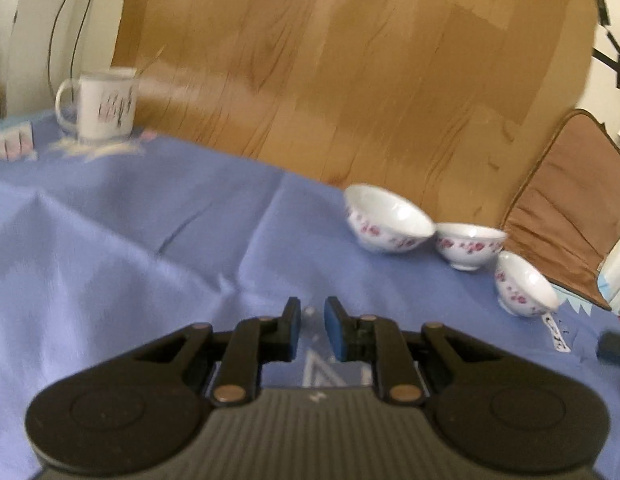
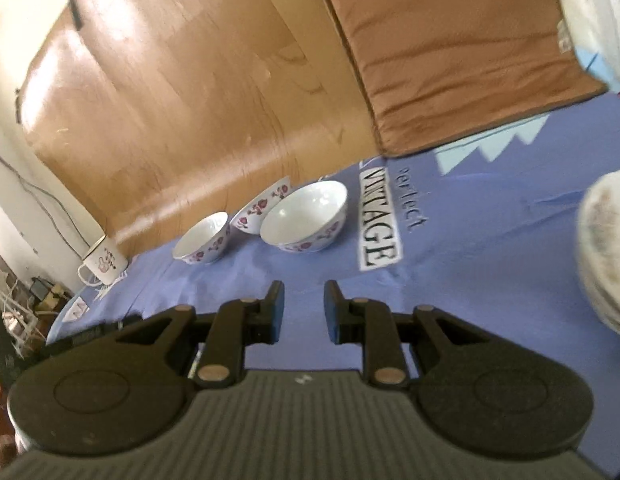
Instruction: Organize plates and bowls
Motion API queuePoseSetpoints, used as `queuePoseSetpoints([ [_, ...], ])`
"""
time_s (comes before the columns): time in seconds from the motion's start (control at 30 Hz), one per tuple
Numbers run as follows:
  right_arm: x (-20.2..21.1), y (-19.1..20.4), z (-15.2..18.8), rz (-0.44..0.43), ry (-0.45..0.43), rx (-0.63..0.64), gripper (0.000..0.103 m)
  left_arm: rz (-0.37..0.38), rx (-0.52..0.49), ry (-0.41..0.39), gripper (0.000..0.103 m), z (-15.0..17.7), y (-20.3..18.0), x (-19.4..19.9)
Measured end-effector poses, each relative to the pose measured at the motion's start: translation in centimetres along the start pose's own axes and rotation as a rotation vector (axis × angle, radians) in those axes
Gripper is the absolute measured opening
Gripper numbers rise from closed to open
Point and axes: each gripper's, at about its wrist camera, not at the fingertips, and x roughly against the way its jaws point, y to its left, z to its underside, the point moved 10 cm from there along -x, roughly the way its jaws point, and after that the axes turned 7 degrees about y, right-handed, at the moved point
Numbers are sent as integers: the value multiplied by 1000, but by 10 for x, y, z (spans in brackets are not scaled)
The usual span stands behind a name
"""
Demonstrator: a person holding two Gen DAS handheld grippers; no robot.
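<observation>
Three floral bowls (image 2: 306, 216) (image 2: 204, 242) (image 2: 266, 205); one mug (image 1: 104, 104); one brown cushion (image 2: 449, 52); one blurred white stack at 3 o'clock (image 2: 605, 248).

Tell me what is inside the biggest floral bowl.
Nothing visible: the right wrist view shows the biggest floral bowl with a bare white interior. Its near rim hides a sliver of the inner wall.

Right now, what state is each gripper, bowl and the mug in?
left gripper: open, empty, above the cloth.
right gripper: open, empty.
large bowl: upright, empty.
middle bowl: upright, behind the other two; inside hidden.
small bowl: upright, empty.
mug: upright, far corner of the cloth.
plates: blurred at the frame's edge, apparently stacked.
</observation>
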Motion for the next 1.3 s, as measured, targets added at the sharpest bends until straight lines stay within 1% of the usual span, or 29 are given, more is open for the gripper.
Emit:
queuePoseSetpoints([
  [0.03,-7,-2,-8,10,3,-13,25,2,5,8,15,0,0,-1],
  [0.1,-22,-7,-26,46,2,-41,25,17,4,-20,15,-4,3,1],
  [0.17,-40,-11,-40,70,21,-58,25,26,5,-21,15,-3,3,2],
  [0.33,-76,-17,-58,121,83,-77,25,44,-4,-45,15,-1,0,4],
  [0.4,-87,-21,-59,139,119,-86,19,48,-22,-50,15,0,-4,4],
  [0.43,-89,-24,-57,145,137,-99,10,53,-31,-49,15,0,-5,4],
  [0.5,-84,-24,-55,133,145,-108,8,68,-45,-37,15,0,-10,4],
  [0.53,-77,-22,-53,122,148,-107,7,88,-45,-22,15,1,-13,4],
  [0.6,-62,-16,-44,82,163,-100,8,172,-21,16,15,3,-25,8],
  [0.67,-47,-10,-32,53,185,-78,8,252,-28,40,15,5,-47,15],
  [0.7,-39,-7,-24,29,203,-76,8,282,-48,46,19,6,-61,19],
  [0.73,-30,-5,-15,3,221,-80,8,304,-71,54,26,8,-74,22],
  [0.8,-17,-1,0,-33,250,-86,8,328,-113,79,29,13,-98,23],
  [0.87,-5,4,12,-69,267,-94,8,338,-140,112,29,20,-114,21],
  [0.97,-2,18,28,-105,288,-94,10,336,-146,126,28,26,-121,22],
  [1.0,-4,24,33,-119,295,-89,10,325,-147,129,28,27,-120,23],
  [1.07,-11,36,39,-146,310,-85,10,285,-142,128,22,29,-112,27],
  [1.13,-16,48,43,-154,305,-71,9,248,-132,127,11,31,-102,30],
  [1.2,-19,54,45,-159,296,-62,10,253,-94,143,10,35,-90,33],
  [1.3,-26,61,50,-173,315,-61,10,241,-77,148,10,37,-80,33],
])
